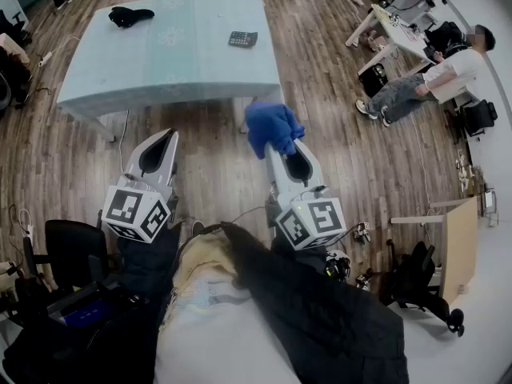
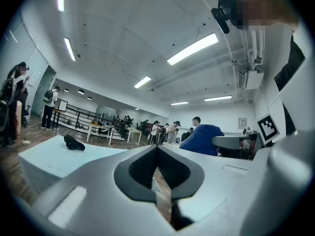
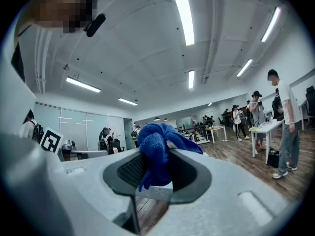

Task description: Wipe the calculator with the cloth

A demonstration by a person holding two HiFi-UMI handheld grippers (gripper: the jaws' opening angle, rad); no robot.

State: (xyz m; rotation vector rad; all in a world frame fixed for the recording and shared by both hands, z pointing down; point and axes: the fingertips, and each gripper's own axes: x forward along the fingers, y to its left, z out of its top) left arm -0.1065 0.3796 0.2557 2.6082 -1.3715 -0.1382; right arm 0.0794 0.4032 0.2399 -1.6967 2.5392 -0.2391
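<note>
Head view: the calculator (image 1: 242,39) lies on the worktop (image 1: 176,62), near its right edge and well ahead of both tongs. Its long side runs about left to right. The right tongs (image 1: 280,150), which carry the blue cloth (image 1: 270,126), are the nearer ones.

Left gripper view: the left tongs (image 2: 157,156) are pressed together with nothing between them.

Right gripper view: the right tongs pinch the cloth; the calculator does not show here.

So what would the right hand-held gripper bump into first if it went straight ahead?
Likely the near edge of the table, close to its right corner. The right hand-held gripper holds the cloth. Height is unclear, so it might pass above.
</note>
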